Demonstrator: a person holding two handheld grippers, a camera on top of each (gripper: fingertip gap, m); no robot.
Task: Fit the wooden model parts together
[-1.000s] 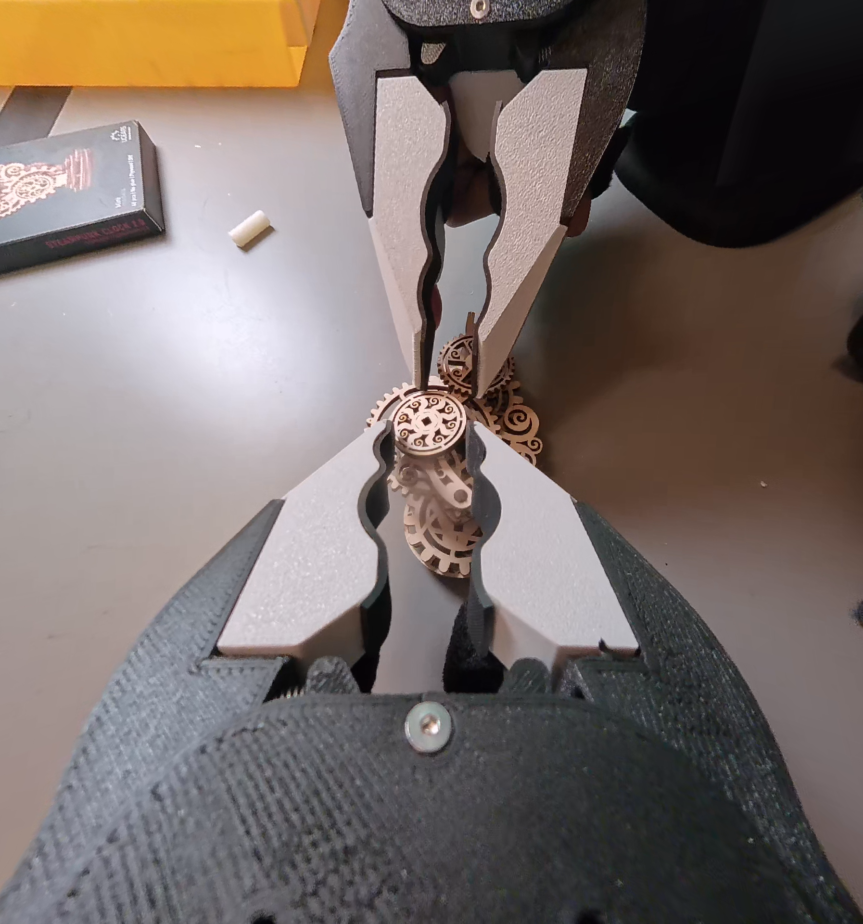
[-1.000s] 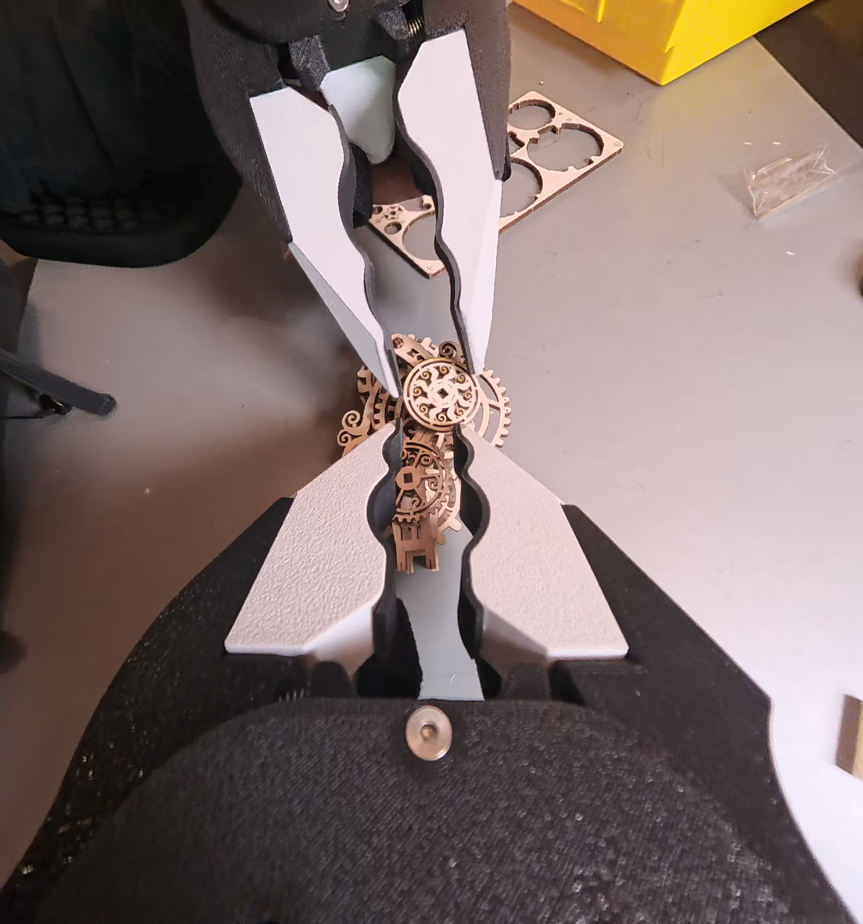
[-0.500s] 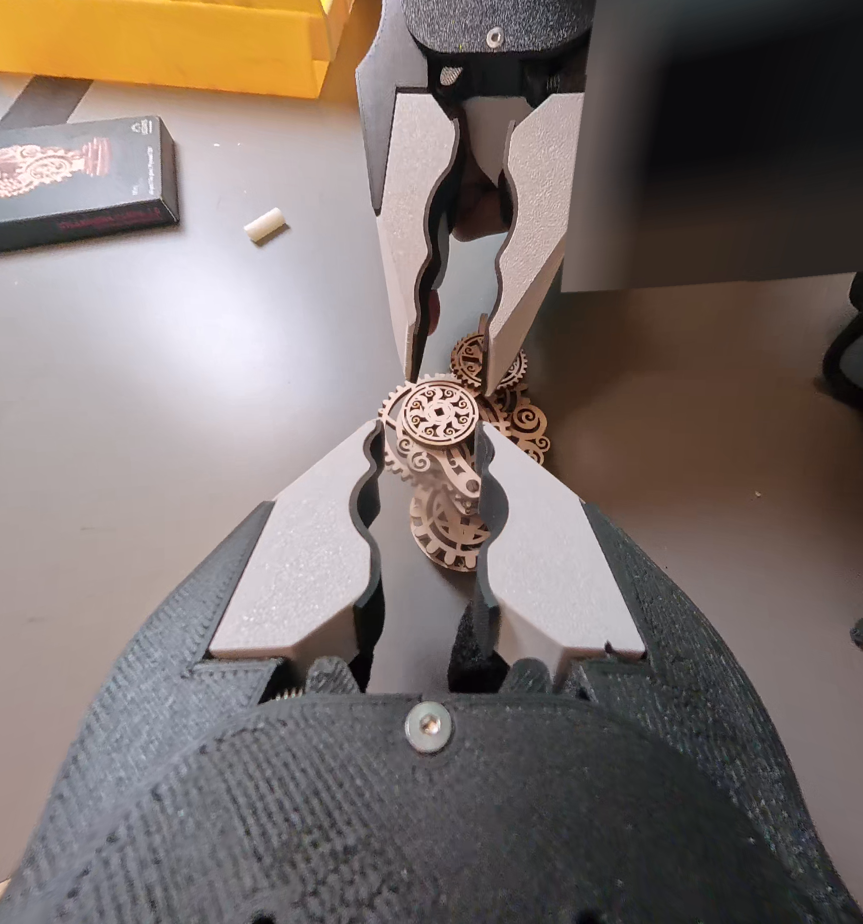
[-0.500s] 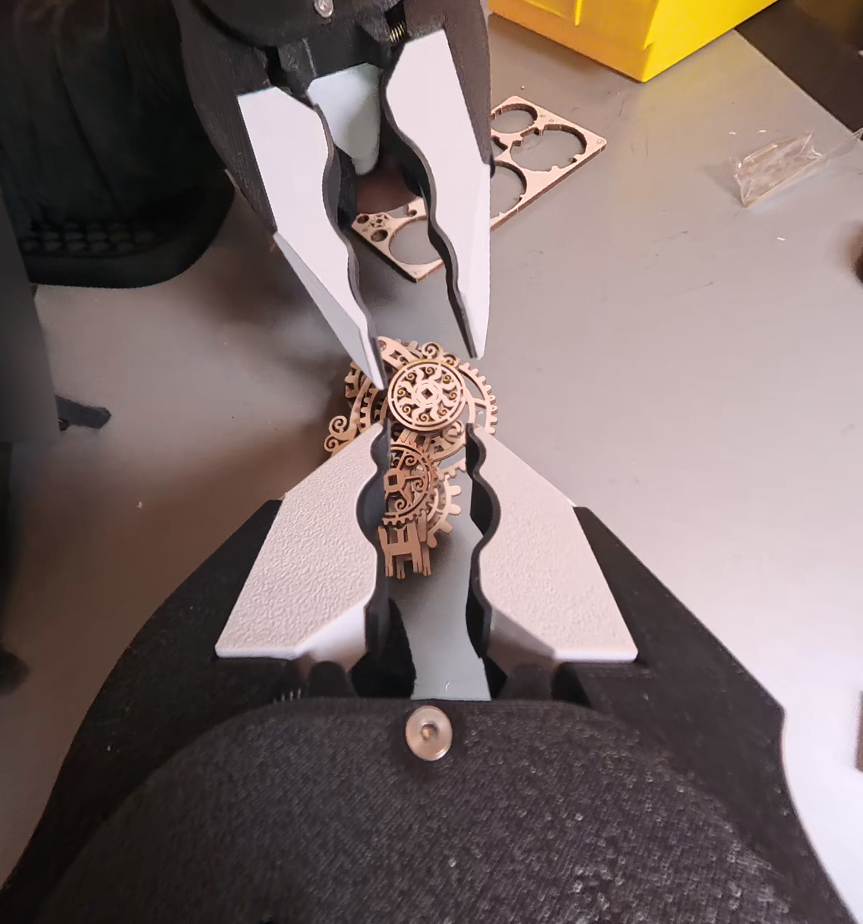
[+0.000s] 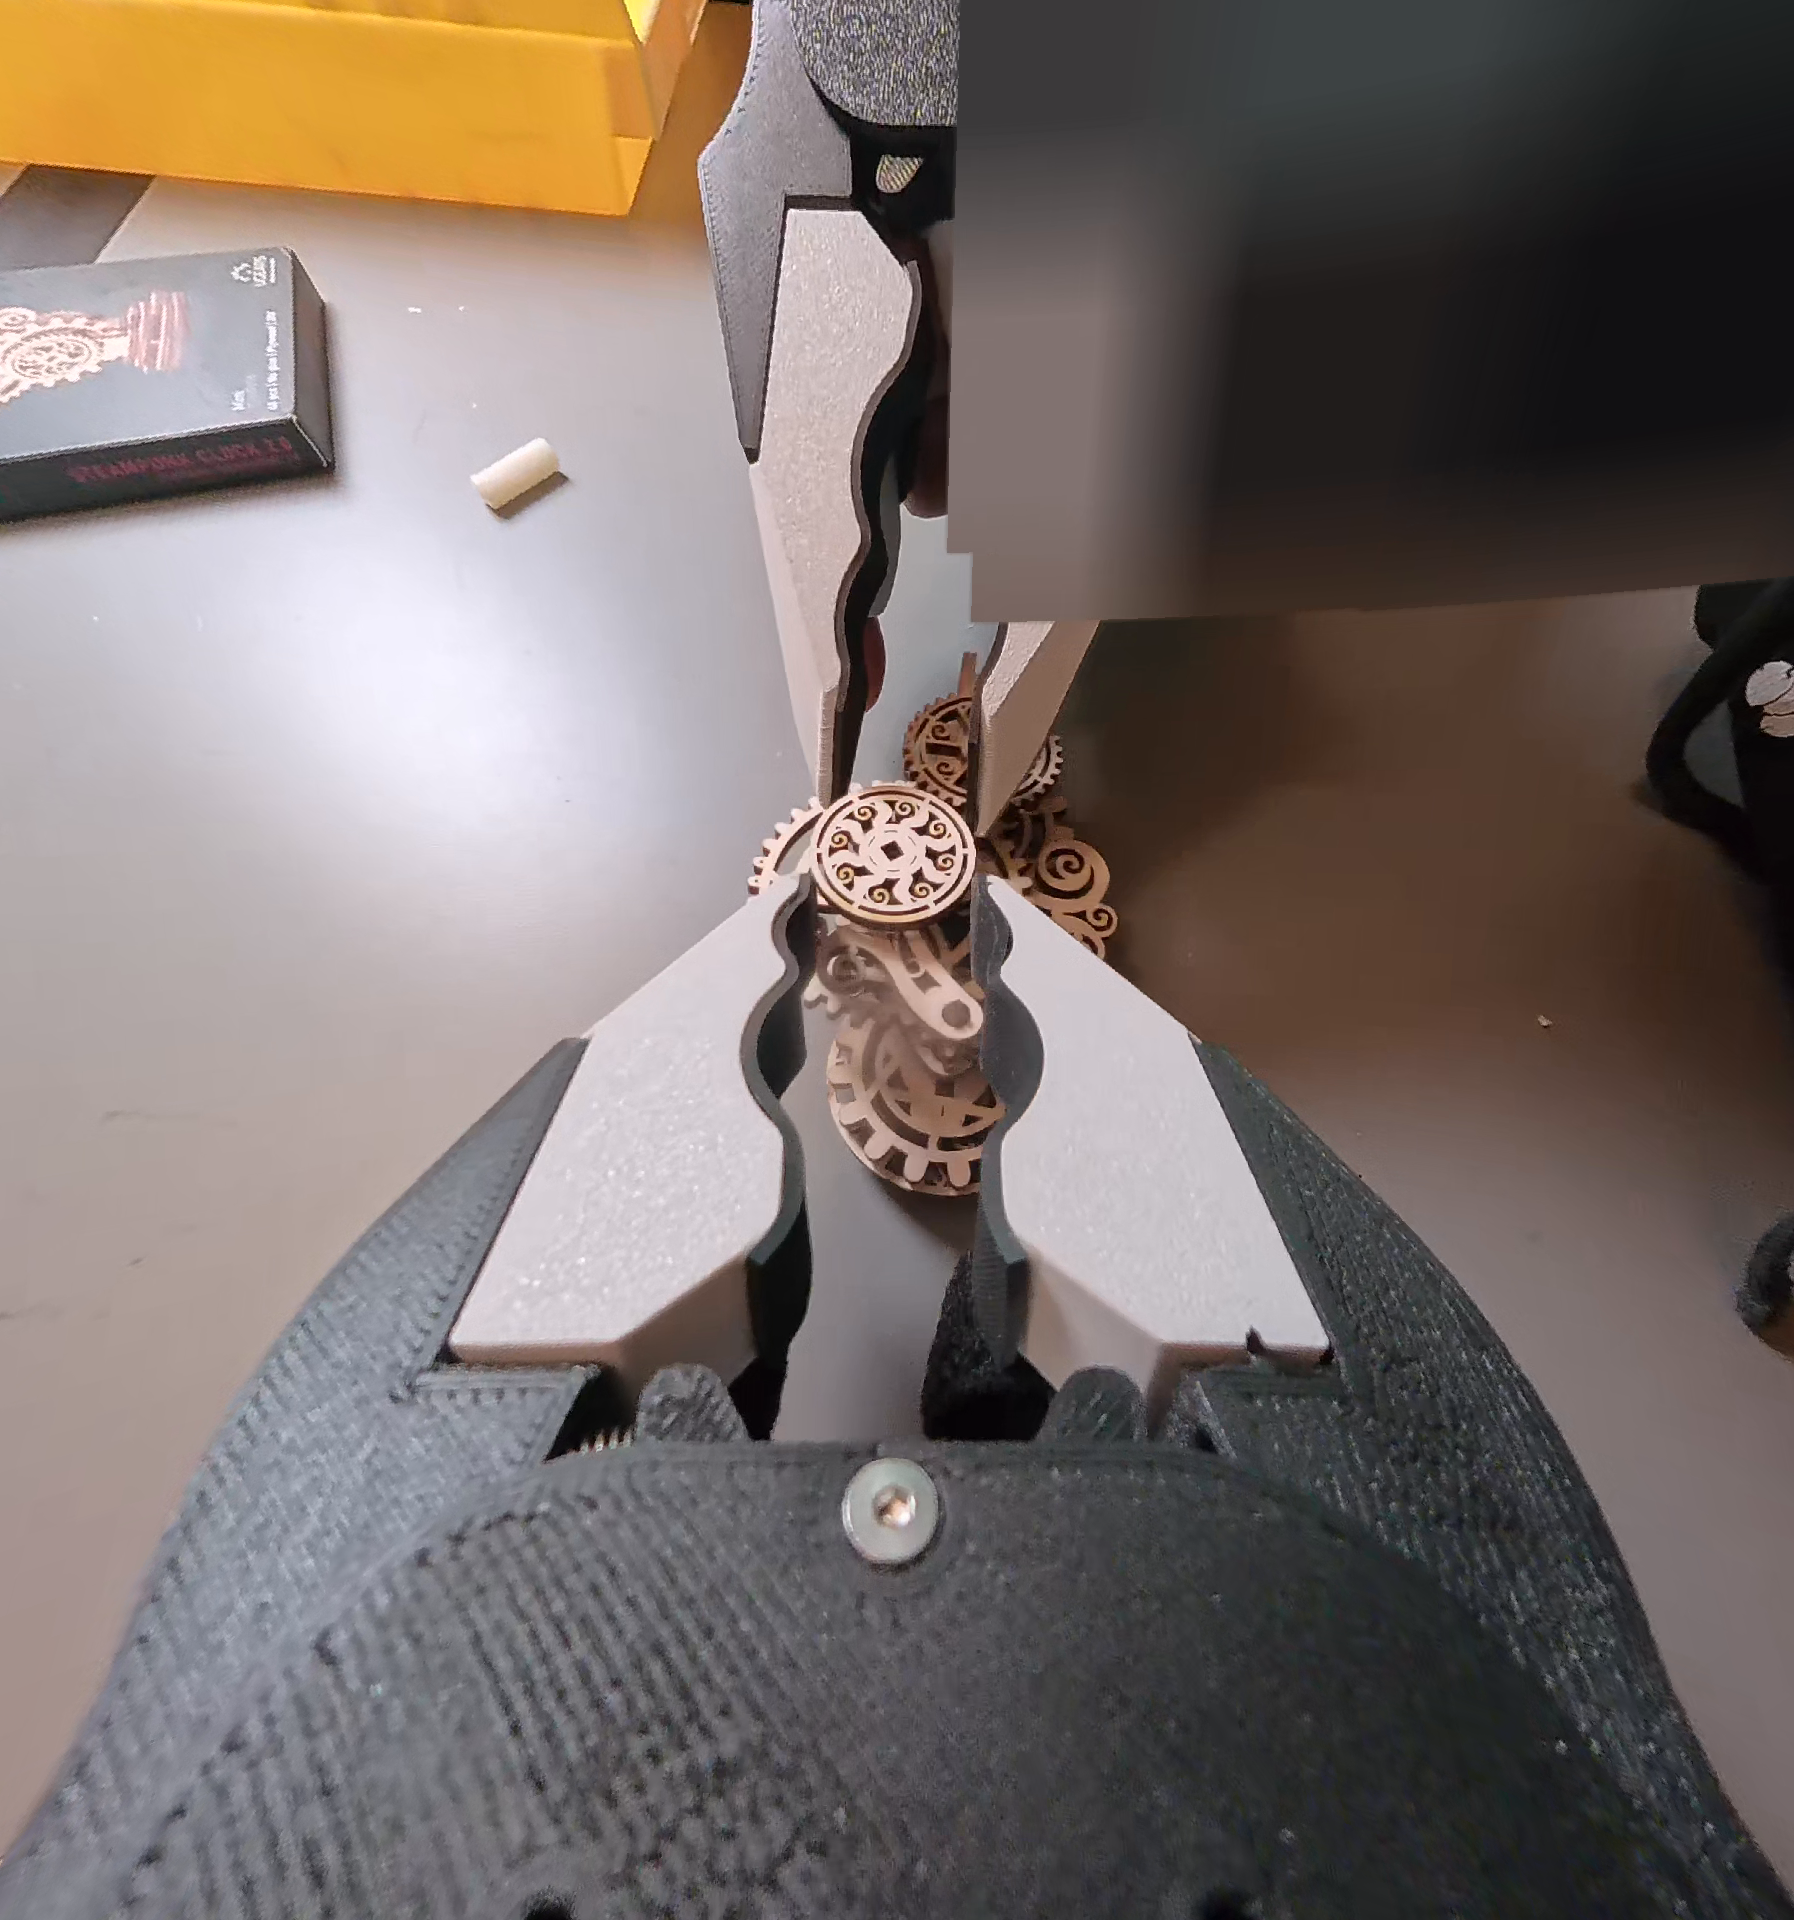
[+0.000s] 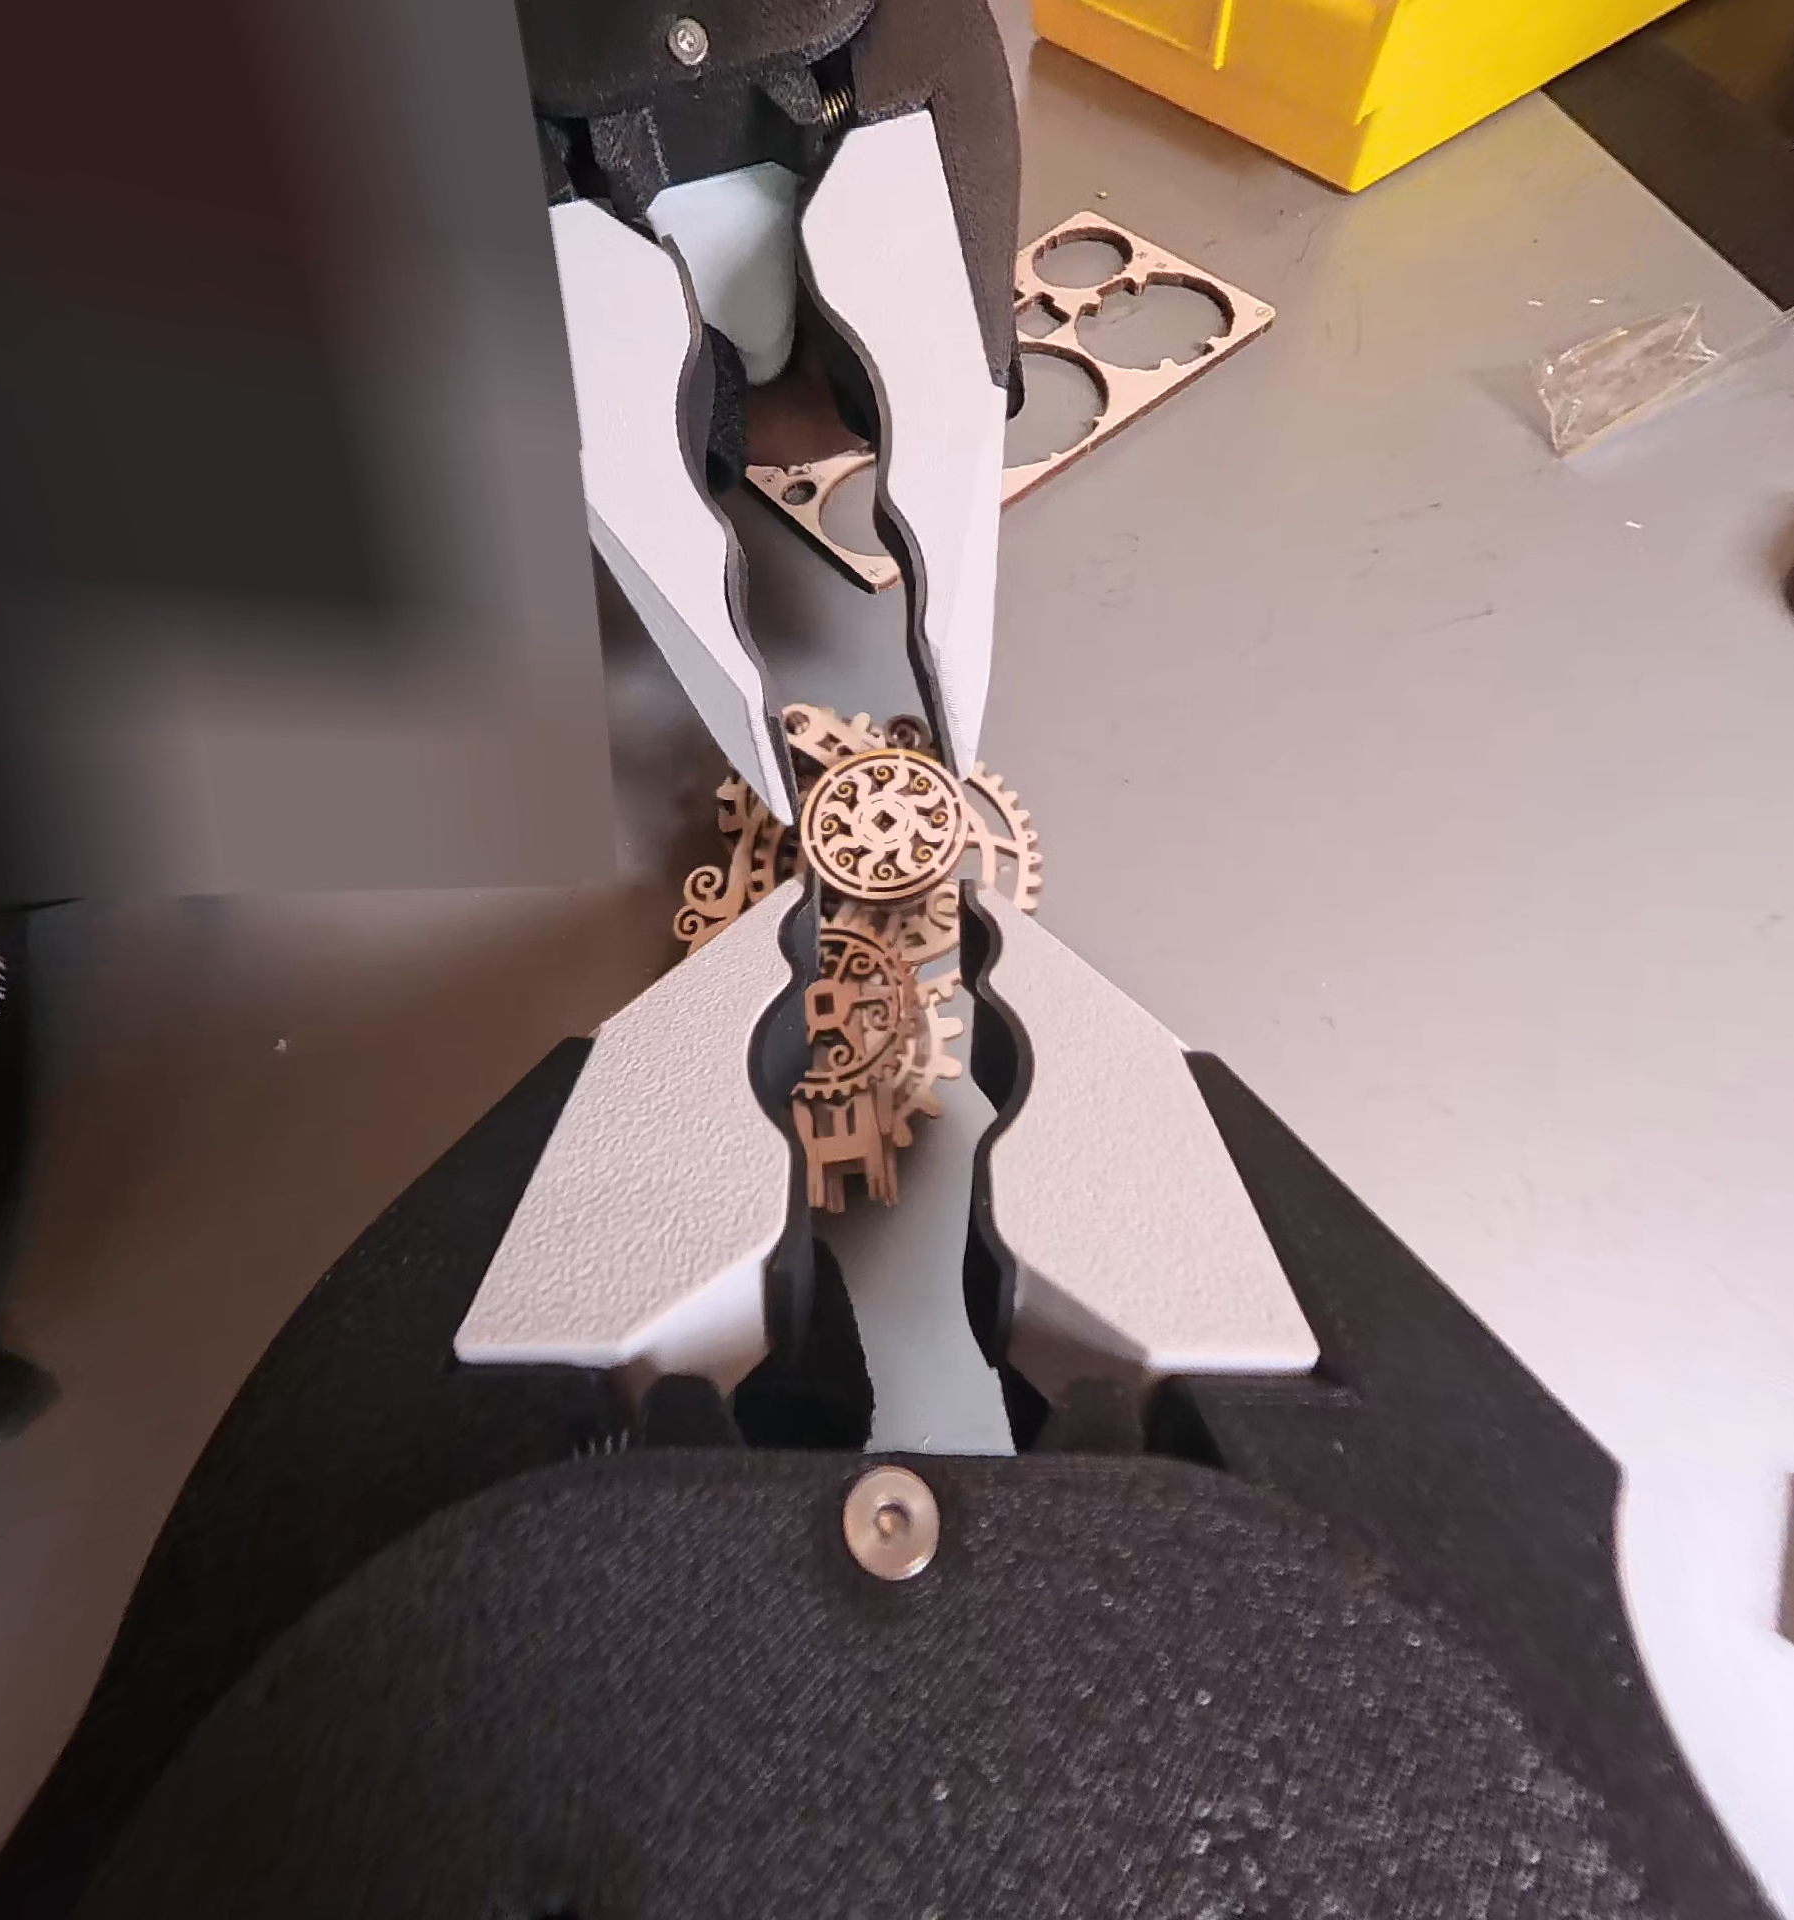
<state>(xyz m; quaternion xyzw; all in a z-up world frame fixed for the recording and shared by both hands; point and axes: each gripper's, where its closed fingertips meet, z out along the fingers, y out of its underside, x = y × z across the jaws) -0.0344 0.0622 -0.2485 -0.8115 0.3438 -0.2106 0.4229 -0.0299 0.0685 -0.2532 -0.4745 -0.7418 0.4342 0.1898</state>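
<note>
— Wooden model (image 5: 914,1039) first: where is it?

— Standing upright on the grey table (image 5: 353,831), in the same spot as a second ago, hemmed in by both tools from opposite sides. Its patterned round disc (image 5: 893,857) sits on top, roughly level.

— And the left gripper (image 5: 888,904)?

— Half a second ago there was a clear gap between one of its pads and the disc's rim. That gap is gone. Both fingertips (image 5: 981,914) now meet the rim, so it is pinching the disc.

— The right gripper (image 6: 885,909)?

— A second ago its pads sat snug on either side of the model's body. Now they are spread. One pad lies against the lower gear (image 6: 851,1018), while the other stands off it with table showing between (much as it did half a second back). So nothing is truly gripped there.

— Anything else shifted?

— Not that I can see. The black box (image 5: 124,384), the little white peg (image 5: 517,488) and the yellow bin (image 5: 301,94) lie as before, though they have slid slightly across the left view. The punched-out wooden sheet (image 6: 1132,343) is also unmoved, behind the left gripper in the right view.
</note>
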